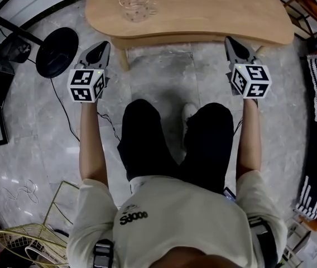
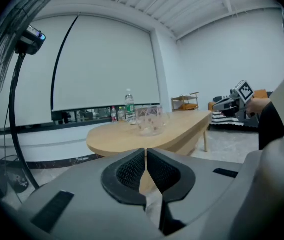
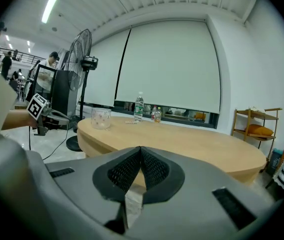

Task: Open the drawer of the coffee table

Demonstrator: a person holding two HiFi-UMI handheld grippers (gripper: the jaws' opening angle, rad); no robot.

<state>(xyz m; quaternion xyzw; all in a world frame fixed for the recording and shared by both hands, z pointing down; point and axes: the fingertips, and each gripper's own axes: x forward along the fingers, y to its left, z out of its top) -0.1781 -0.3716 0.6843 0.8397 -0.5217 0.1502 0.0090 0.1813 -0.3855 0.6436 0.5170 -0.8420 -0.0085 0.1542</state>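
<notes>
Grippers first: your left gripper (image 2: 145, 154) has its jaws pressed together with nothing between them. Your right gripper (image 3: 140, 156) is just the same, closed and empty. Both point at the near side of the coffee table (image 1: 214, 15) and hang a little in front of it, not touching, one near each end. The drawer should sit in the wood band (image 1: 175, 40) under the table top, between your two grippers. No view shows a handle or a gap, so I cannot tell just where it is. I think you need to go lower and look under the edge first. Then open one gripper's jaws, hook or pinch the drawer front, and pull straight toward your knees. Pull slowly and evenly, because a glass cup (image 1: 137, 5) stands on the top near the left end and a bump could shake it. Keep your legs (image 1: 147, 144) out of the drawer's way.
</notes>
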